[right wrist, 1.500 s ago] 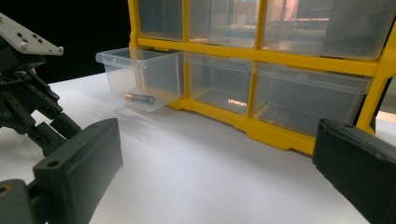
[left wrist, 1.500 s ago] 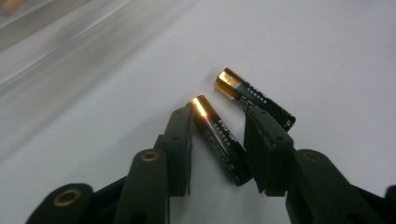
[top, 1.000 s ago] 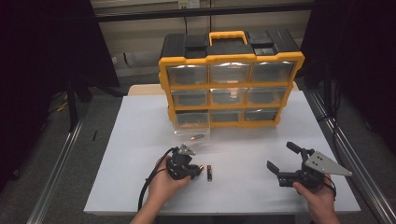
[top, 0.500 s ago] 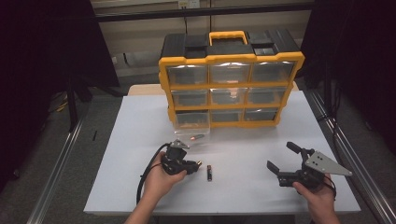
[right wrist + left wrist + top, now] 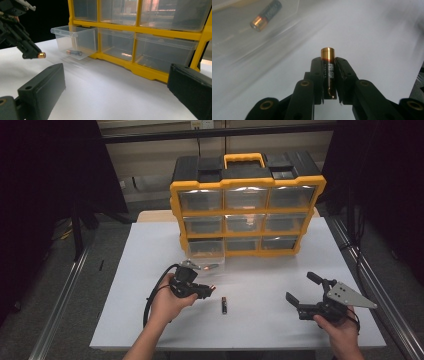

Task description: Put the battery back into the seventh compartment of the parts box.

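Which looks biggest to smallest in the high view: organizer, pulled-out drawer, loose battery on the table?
1. Yellow organizer, by far the largest.
2. Pulled-out clear drawer at its bottom left.
3. Loose battery on the table, smallest even though it lies nearer the camera.

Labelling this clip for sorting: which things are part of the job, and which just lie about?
In play: left gripper; held battery; pulled-out drawer; battery inside it; loose battery on table.
Idle: right gripper, open; other drawers.
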Action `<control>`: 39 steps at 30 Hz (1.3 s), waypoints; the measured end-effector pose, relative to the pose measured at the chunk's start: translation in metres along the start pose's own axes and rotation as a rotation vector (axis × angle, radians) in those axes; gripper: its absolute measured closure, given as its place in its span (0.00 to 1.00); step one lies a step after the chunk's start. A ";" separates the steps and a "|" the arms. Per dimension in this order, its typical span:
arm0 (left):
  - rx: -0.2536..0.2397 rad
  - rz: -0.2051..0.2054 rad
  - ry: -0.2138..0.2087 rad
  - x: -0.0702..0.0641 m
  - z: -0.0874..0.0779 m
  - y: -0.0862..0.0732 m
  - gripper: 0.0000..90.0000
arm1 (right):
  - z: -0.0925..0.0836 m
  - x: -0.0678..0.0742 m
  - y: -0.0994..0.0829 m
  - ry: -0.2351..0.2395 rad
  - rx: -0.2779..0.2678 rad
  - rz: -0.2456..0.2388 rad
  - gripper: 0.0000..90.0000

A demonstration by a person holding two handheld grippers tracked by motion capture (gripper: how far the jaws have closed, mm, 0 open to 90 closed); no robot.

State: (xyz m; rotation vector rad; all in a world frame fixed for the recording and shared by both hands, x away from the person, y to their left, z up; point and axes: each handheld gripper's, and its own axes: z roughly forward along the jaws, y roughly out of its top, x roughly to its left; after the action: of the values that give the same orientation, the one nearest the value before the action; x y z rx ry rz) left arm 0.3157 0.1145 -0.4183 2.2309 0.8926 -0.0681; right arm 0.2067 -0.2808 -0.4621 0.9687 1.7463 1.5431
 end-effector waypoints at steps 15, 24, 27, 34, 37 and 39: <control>-0.032 -0.018 0.010 0.005 -0.015 0.033 0.86 | 0.000 0.000 0.000 0.000 -0.005 -0.002 0.01; -0.042 -0.016 0.030 0.008 -0.022 0.048 0.86 | -0.001 0.000 0.000 0.000 -0.004 0.000 0.01; -0.041 -0.015 0.030 0.010 -0.025 0.053 0.86 | 0.000 0.000 0.000 -0.001 -0.004 -0.001 0.02; -0.059 -0.028 0.043 0.012 -0.028 0.061 0.86 | 0.000 0.000 0.000 -0.001 -0.003 -0.001 0.02; -0.054 -0.026 0.049 0.015 -0.029 0.064 0.86 | 0.000 0.000 0.000 -0.001 -0.004 -0.001 0.01; -0.059 -0.026 0.053 0.016 -0.031 0.066 0.86 | 0.000 0.000 0.000 -0.002 -0.003 -0.001 0.01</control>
State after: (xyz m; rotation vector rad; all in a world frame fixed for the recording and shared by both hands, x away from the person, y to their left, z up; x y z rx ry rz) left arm 0.3627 0.1108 -0.3605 2.1753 0.9405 0.0055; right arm 0.2066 -0.2811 -0.4619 0.9672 1.7428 1.5431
